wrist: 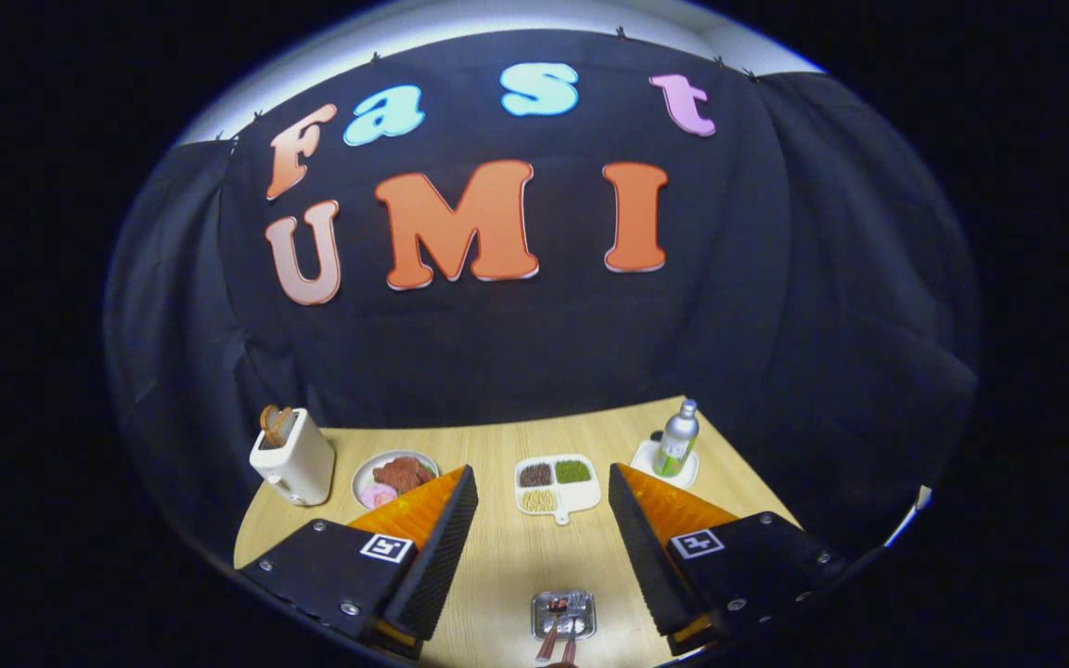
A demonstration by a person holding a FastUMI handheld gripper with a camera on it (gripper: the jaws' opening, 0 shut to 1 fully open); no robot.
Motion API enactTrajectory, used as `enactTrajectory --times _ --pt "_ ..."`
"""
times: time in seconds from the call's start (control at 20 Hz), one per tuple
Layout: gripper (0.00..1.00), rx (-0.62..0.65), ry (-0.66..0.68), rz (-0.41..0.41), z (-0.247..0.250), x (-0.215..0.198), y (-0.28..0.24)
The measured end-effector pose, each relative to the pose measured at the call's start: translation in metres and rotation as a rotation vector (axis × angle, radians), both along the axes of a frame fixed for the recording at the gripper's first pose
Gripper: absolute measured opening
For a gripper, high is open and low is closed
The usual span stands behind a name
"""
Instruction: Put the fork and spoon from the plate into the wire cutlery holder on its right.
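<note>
Nearest of all, low between the two fingers, sits a small metal plate [563,615] on the wooden table [497,557]. Two utensils lie on it side by side, their handles pointing back toward the camera; they look like the fork [575,623] and the spoon [553,623], though they are too small here to tell which is which for certain. The gripper [542,487] is spread wide, its fingers well apart and holding nothing, and the bare table between them leaves the way to the plate open.

Just ahead of the fingertips, in the gap between them, lies a white divided dish [557,485] with dark, green and pale fillings. Partly hidden behind the left fingertip is a round plate of food [391,475]. Beyond that, further left, stands a white toaster [293,456] with toast in its slot. Past the right fingertip a silver bottle [677,438] stands upright on a small white tray [648,456].
</note>
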State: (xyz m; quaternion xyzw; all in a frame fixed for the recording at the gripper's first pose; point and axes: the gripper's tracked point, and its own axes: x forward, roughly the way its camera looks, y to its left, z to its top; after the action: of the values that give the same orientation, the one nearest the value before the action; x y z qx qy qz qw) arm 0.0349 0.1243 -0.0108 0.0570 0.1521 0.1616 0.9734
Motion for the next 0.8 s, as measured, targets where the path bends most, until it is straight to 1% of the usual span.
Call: enactTrajectory --times 0.15,0.3,0.4,0.55,0.8 --pt "0.85 0.032 -0.117 -0.018 0.031 -0.001 -0.005" --pt "0.85 0.067 -0.188 -0.036 0.056 -0.005 -0.015" --pt "0.86 0.098 -0.215 -0.038 0.067 -0.008 -0.016" --pt "0.93 0.137 -0.248 -0.043 0.079 -0.007 -0.013" --pt "0.93 0.133 -0.31 -0.072 0.086 -0.006 -0.015"
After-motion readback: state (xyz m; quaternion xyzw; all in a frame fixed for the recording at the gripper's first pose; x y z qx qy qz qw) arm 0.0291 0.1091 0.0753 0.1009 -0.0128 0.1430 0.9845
